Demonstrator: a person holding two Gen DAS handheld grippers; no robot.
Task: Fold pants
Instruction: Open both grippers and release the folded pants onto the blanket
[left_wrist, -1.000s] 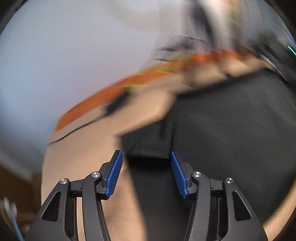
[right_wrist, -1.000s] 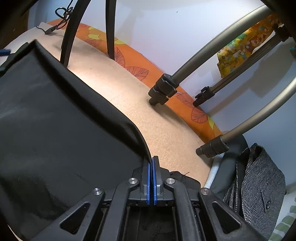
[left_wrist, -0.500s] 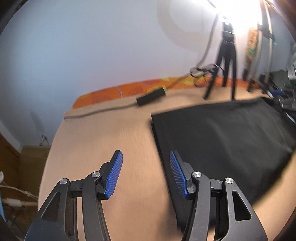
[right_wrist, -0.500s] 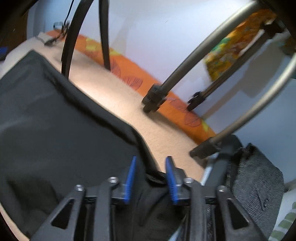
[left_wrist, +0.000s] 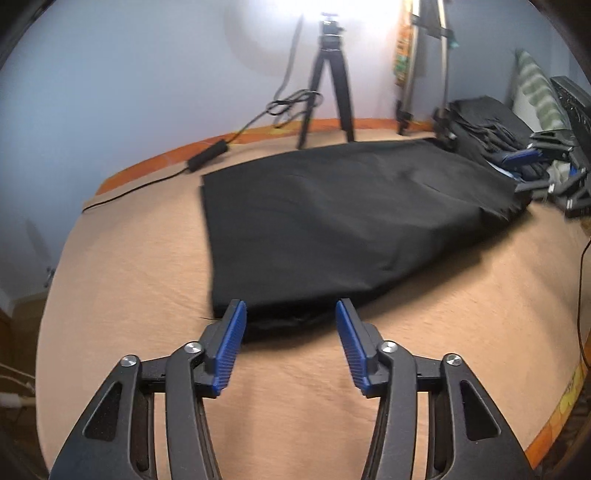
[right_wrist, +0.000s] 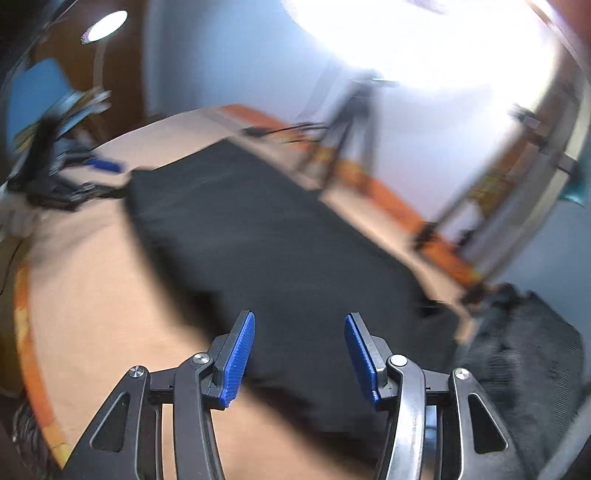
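Observation:
The black pants (left_wrist: 332, 218) lie folded flat on the tan bed cover (left_wrist: 140, 280). My left gripper (left_wrist: 290, 345) is open and empty, held just short of the fabric's near edge. In the right wrist view, which is blurred, the pants (right_wrist: 280, 254) stretch away from my right gripper (right_wrist: 299, 356), which is open and empty above their near end. The other gripper shows in each view: the right one (left_wrist: 532, 157) at the far right, the left one (right_wrist: 70, 173) at the far left.
A black tripod (left_wrist: 328, 85) and a silver stand (left_wrist: 424, 66) rise at the back by the wall, with a cable and power brick (left_wrist: 207, 155). A pile of dark clothes (left_wrist: 484, 118) lies at the right. A grey garment (right_wrist: 528, 362) lies beside the pants.
My right gripper has let go of the pants' edge, opened and pulled back and up. My left gripper, open throughout, has drawn back from the pants, which now lie flat.

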